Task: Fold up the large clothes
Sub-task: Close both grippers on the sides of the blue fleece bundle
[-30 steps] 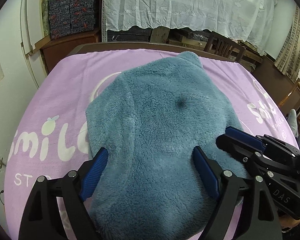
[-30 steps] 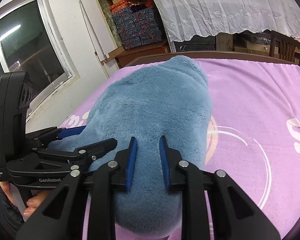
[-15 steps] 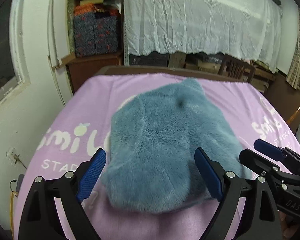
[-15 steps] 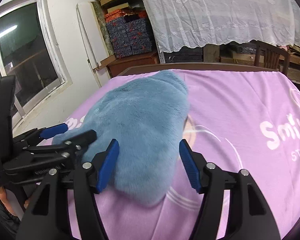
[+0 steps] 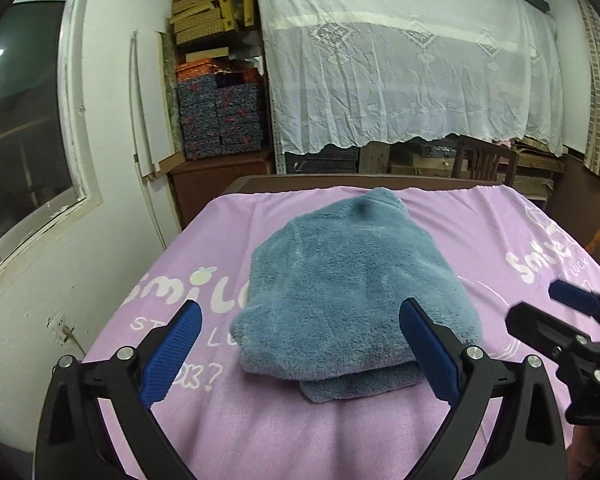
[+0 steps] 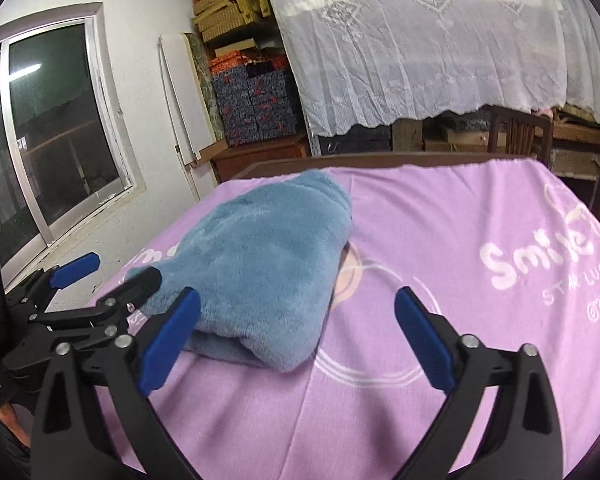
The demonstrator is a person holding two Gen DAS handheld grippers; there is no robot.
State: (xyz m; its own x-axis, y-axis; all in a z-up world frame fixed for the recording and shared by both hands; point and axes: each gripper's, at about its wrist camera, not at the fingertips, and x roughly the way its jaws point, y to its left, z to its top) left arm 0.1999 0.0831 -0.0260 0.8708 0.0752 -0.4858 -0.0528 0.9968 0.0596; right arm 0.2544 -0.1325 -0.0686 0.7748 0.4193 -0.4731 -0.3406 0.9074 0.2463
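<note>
A folded blue fleece garment (image 5: 352,288) lies on the purple printed sheet (image 5: 300,432); a lower layer pokes out under its near edge. My left gripper (image 5: 300,316) hovers short of that near edge, jaws opening wide, with nothing pressed between the pads. In the right wrist view the garment (image 6: 260,264) sits left of centre. My right gripper (image 6: 296,300) is near its right corner, jaws also opening, pads clear of the fleece. Each gripper shows in the other's view: the right gripper (image 5: 560,312) beside the left, and the left gripper (image 6: 100,280) at the garment's left side.
The sheet (image 6: 440,248) carries white lettering and ends at a brown wooden edge (image 5: 360,180) at the far side. A white wall with a window (image 6: 60,128) runs along the left. Stacked boxes (image 5: 220,120), a lace curtain (image 5: 400,72) and a wooden chair (image 5: 484,160) stand behind.
Both grippers drew back from the garment and lifted a little. The right jaws, nearly shut on the fleece before, have spread wide and let it go. The garment now lies folded.
</note>
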